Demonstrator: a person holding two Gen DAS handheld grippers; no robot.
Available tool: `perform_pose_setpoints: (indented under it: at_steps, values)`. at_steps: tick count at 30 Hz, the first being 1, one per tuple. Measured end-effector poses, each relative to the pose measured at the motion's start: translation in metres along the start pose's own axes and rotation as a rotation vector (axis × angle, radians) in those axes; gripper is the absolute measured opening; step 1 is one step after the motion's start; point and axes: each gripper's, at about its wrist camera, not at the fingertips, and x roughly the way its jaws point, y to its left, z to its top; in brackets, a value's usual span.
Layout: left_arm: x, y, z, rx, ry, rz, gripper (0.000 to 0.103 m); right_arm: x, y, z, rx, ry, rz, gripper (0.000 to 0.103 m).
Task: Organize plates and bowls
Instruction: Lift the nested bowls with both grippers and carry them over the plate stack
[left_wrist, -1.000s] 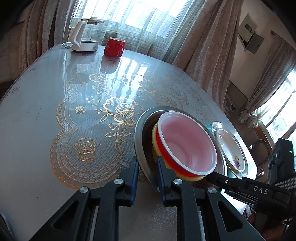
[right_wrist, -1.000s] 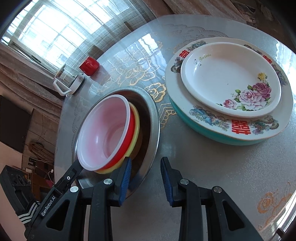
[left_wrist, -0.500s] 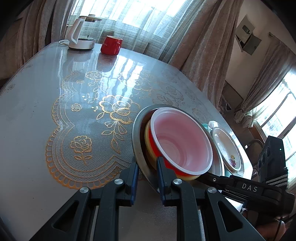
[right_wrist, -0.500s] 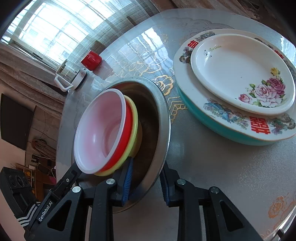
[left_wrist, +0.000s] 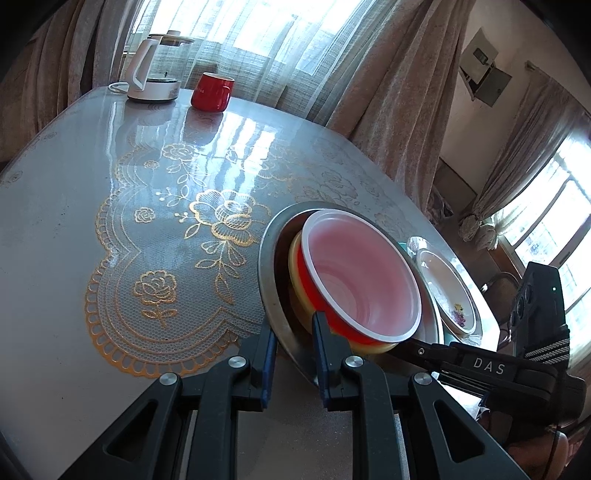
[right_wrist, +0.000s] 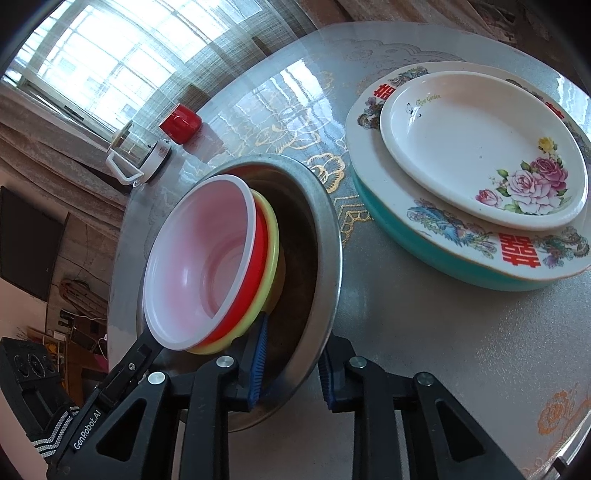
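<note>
Both grippers are angling down, left gripper (left_wrist: 291, 354) clamping the metal bowl (right_wrist: 325, 266) rim at seven o'clock, right gripper (right_wrist: 291, 354) apparently closing on it at five.

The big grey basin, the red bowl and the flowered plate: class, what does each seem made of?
Big grey basin: probably metal, dull brushed sheen on the rim. Red bowl: likely plastic, thin-walled, glossy, pale inside. Flowered plate: looks like glazed ceramic or melamine, smooth white with printed roses; cannot tell which.

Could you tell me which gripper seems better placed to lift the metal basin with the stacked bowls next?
Probably both together: the left gripper grips the metal basin rim, while the right gripper's jaws are closing across the rim beside it.
</note>
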Motion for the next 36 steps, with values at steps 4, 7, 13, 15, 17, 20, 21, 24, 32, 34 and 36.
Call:
perform_pose_setpoints:
  at_steps: [4,7,13,15,17,20,21,24,32,34,36]
  values:
    - [-0.001,-0.002,-0.002,0.010,-0.010,0.004,0.019,-0.002,0.002,-0.003,-0.029,-0.015,-0.016,0.022]
    - [-0.002,-0.003,-0.004,0.010,-0.008,-0.001,0.019,-0.003,0.001,-0.002,-0.025,-0.018,-0.016,0.021]
    - [-0.006,-0.007,-0.005,0.024,-0.026,-0.014,0.019,-0.007,0.000,-0.003,-0.029,-0.025,-0.022,0.020]
    - [-0.009,-0.011,-0.005,0.034,-0.036,-0.006,0.019,-0.008,0.001,-0.003,-0.027,-0.026,-0.022,0.020]
    - [-0.011,-0.013,-0.004,0.037,-0.043,-0.008,0.019,-0.012,0.001,-0.003,-0.030,-0.036,-0.016,0.020]
    - [-0.014,-0.016,-0.003,0.040,-0.055,-0.011,0.020,-0.018,0.003,-0.001,-0.036,-0.054,-0.010,0.020]
    - [-0.015,-0.017,-0.002,0.042,-0.061,-0.011,0.020,-0.019,0.004,0.000,-0.039,-0.060,-0.008,0.020]
    - [-0.018,-0.021,-0.001,0.050,-0.074,-0.010,0.020,-0.024,0.005,0.001,-0.044,-0.076,-0.001,0.019]
    - [-0.022,-0.027,0.002,0.067,-0.096,-0.004,0.021,-0.033,0.006,0.004,-0.054,-0.096,0.011,0.019]
    - [-0.024,-0.030,0.001,0.078,-0.104,-0.001,0.021,-0.035,0.007,0.003,-0.061,-0.105,0.012,0.019]
    - [-0.025,-0.033,0.002,0.083,-0.110,-0.005,0.022,-0.037,0.006,0.004,-0.060,-0.111,0.016,0.019]
